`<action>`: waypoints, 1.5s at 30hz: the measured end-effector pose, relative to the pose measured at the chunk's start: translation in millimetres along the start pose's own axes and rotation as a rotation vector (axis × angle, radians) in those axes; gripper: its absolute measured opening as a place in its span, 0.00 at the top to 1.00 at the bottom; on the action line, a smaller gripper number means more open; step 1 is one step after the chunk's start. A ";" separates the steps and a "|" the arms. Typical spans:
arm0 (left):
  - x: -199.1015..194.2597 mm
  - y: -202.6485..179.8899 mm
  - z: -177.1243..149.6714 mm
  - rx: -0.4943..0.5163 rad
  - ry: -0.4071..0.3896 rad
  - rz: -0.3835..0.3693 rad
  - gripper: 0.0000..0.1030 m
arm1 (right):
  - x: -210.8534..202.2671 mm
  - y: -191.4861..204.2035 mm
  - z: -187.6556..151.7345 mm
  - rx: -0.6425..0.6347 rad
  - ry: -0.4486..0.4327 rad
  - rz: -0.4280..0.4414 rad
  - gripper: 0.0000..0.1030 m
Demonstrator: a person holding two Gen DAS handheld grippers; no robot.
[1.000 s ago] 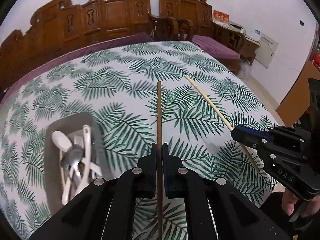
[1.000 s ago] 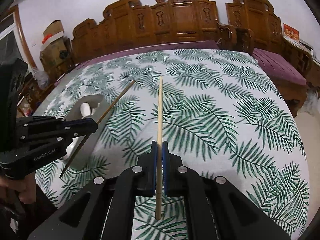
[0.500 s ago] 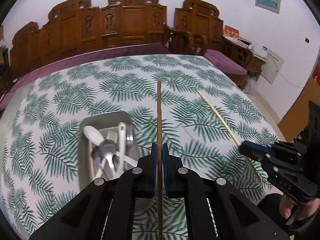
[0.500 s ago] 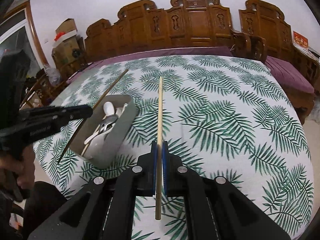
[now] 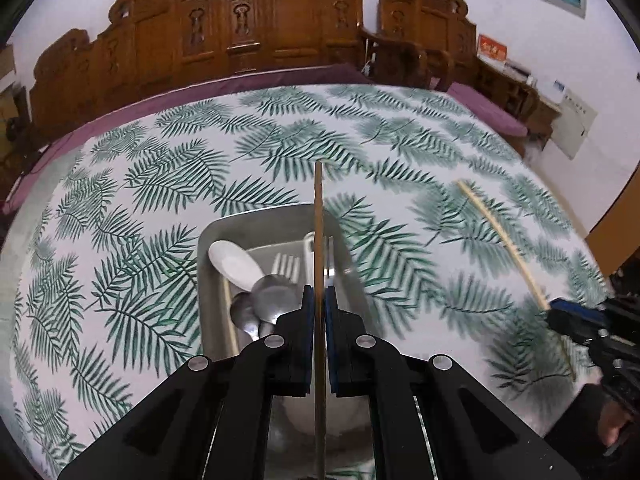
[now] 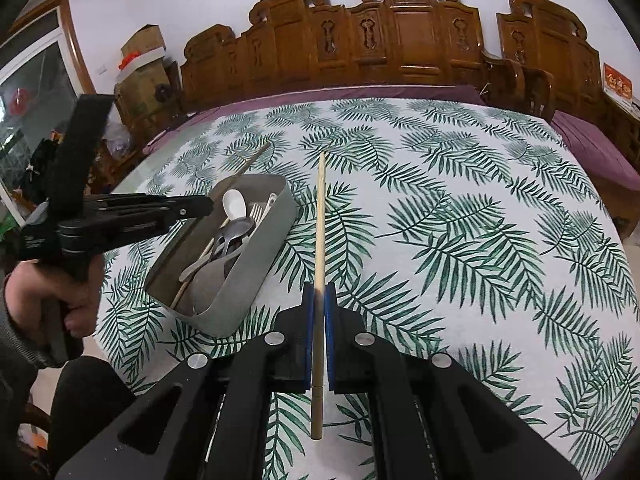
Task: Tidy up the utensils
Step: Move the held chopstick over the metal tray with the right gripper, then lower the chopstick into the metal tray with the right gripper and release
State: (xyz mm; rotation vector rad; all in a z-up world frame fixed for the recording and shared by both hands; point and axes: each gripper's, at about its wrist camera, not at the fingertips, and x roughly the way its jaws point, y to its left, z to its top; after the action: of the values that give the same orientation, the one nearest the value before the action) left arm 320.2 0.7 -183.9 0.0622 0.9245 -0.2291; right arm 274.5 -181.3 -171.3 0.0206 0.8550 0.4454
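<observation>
The left gripper (image 5: 319,300) pinches a dark chopstick (image 5: 318,216) right over the gray bin (image 5: 208,240), where spoons (image 5: 234,258) and forks (image 5: 286,266) lie. The right gripper (image 6: 319,300) pinches a light chopstick (image 6: 320,216) beside the bin, above the leaf tablecloth (image 6: 460,220).
</observation>
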 end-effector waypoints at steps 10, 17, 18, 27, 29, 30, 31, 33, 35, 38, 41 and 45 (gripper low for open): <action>26.7 18.5 -13.2 -0.012 0.054 0.022 0.96 | 13.0 5.0 -0.3 -0.005 0.015 0.016 0.94; 34.5 21.6 -20.0 -0.024 0.088 0.021 0.96 | 14.4 8.5 -1.1 -0.009 0.020 0.018 0.94; 33.5 22.4 -20.2 -0.030 0.086 0.020 0.96 | 14.4 9.1 -1.1 -0.011 0.020 0.018 0.94; 0.3 33.5 -24.9 -0.080 0.024 0.007 0.84 | 10.0 25.9 3.5 -0.037 0.010 0.033 0.94; -9.3 37.5 -28.0 -0.086 0.012 0.009 0.83 | 10.6 30.2 5.6 -0.040 0.010 0.040 0.94; -12.6 39.2 -29.2 -0.089 0.007 0.010 0.80 | 11.6 33.1 7.2 -0.040 0.010 0.046 0.94; -17.5 42.0 -31.1 -0.096 -0.001 0.010 0.78 | 12.6 35.0 8.6 -0.039 0.011 0.051 0.94; -25.2 47.0 -33.9 -0.107 -0.015 0.012 0.73 | 15.0 39.5 11.4 -0.035 0.013 0.063 0.94; -32.6 53.4 -36.8 -0.120 -0.028 0.016 0.66 | 18.8 44.4 15.4 -0.029 0.017 0.078 0.94; -41.3 61.7 -39.7 -0.132 -0.050 0.030 0.45 | 27.4 51.9 20.4 -0.019 0.027 0.100 0.94; -49.0 71.3 -42.8 -0.153 -0.069 0.020 0.41 | 37.8 59.7 25.4 -0.008 0.040 0.121 0.94; -52.7 81.6 -47.2 -0.172 -0.069 0.030 0.40 | 54.4 70.0 33.6 0.009 0.061 0.153 0.94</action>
State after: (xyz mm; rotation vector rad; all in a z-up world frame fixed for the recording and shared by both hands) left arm 270.8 96.2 -174.0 -0.0896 0.8710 -0.1224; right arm 304.2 -91.3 -174.9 0.0814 0.9191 0.5882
